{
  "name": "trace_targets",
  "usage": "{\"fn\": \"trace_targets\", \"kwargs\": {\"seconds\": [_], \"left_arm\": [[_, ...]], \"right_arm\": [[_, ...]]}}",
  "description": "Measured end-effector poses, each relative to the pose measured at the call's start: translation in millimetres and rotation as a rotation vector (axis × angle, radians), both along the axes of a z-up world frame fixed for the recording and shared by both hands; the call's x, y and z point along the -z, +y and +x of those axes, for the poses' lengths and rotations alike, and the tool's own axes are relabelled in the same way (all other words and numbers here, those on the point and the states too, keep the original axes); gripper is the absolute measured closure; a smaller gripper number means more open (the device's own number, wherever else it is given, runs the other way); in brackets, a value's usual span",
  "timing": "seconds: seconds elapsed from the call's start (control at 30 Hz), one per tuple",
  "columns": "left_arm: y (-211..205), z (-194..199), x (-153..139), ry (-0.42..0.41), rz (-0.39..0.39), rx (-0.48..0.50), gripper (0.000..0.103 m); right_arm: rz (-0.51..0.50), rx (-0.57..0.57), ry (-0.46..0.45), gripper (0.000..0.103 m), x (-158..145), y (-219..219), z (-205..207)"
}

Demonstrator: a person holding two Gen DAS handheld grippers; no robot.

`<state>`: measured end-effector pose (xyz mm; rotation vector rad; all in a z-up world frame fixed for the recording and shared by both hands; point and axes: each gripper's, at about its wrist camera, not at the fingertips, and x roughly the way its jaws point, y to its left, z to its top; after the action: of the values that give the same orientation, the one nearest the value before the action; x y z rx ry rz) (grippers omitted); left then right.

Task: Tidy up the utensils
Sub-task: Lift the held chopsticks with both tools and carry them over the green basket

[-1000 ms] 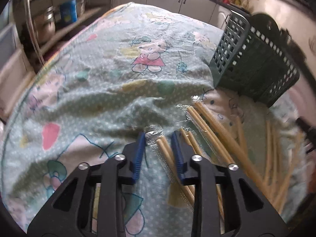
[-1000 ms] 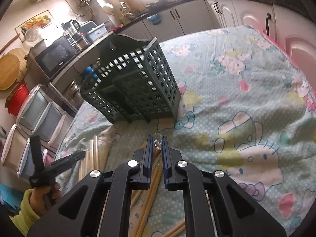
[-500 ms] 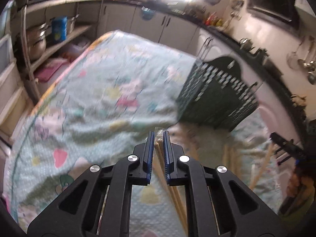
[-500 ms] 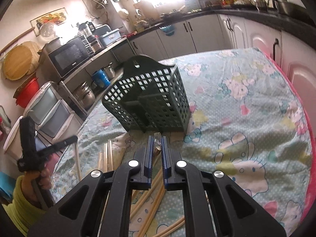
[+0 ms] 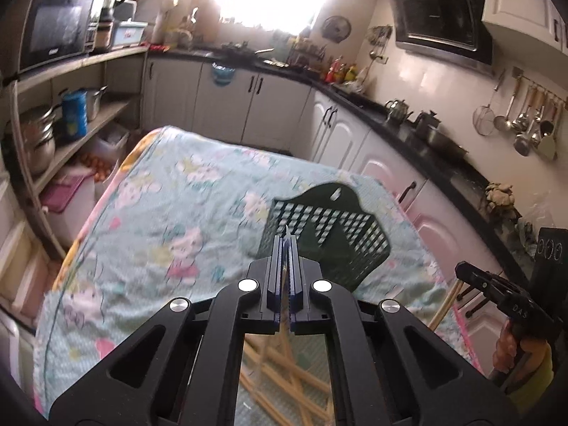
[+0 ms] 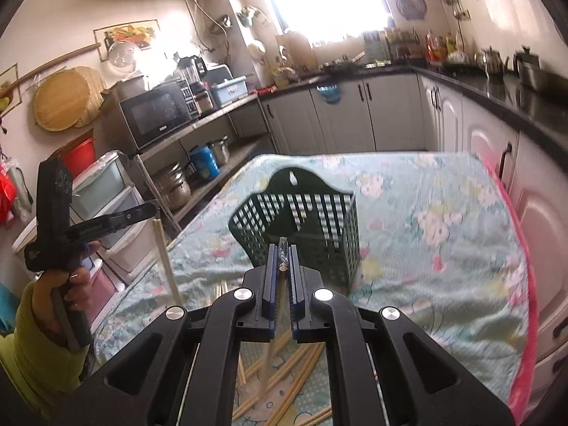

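Both tongs are clamped on wrapped chopstick pairs, the left tongs (image 5: pixel 285 245) and right tongs (image 6: pixel 283 252) lifted above the bench (image 6: pixel 443 248). The green basket (image 6: pixel 319 234) stands just ahead of each, slightly nearer the right; sticks hang downward, loose chopsticks (image 6: pixel 298 383) scattered below.

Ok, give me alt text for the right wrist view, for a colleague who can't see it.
The right gripper, shut on wrapped chopsticks, points toward a dark green lattice basket standing on a cartoon-print tablecloth. More chopsticks lie loose on the cloth below. At left, the left gripper holds another chopstick; kitchen cabinets stand behind.
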<state>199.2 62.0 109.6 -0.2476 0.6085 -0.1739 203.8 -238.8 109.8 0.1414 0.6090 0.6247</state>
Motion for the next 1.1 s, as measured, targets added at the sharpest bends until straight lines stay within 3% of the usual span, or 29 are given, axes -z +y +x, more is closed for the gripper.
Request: {"fn": "trace_targets", "kwargs": {"seconds": [0.6, 0.8, 1.1], "left_arm": [[-36, 26, -93, -0.179, 0.021, 0.079, 0.103], [-36, 45, -113, -0.200, -0.006, 0.072, 0.103], [-41, 71, -130, -0.256, 0.015, 0.050, 0.103]], "right_arm": [[-0.021, 0.060, -0.181, 0.098, -70, 5, 17], [0.005, 0.093, -0.203, 0.098, -85, 4, 38], [0.003, 0.158, -0.274, 0.098, -103, 9, 69]]}}
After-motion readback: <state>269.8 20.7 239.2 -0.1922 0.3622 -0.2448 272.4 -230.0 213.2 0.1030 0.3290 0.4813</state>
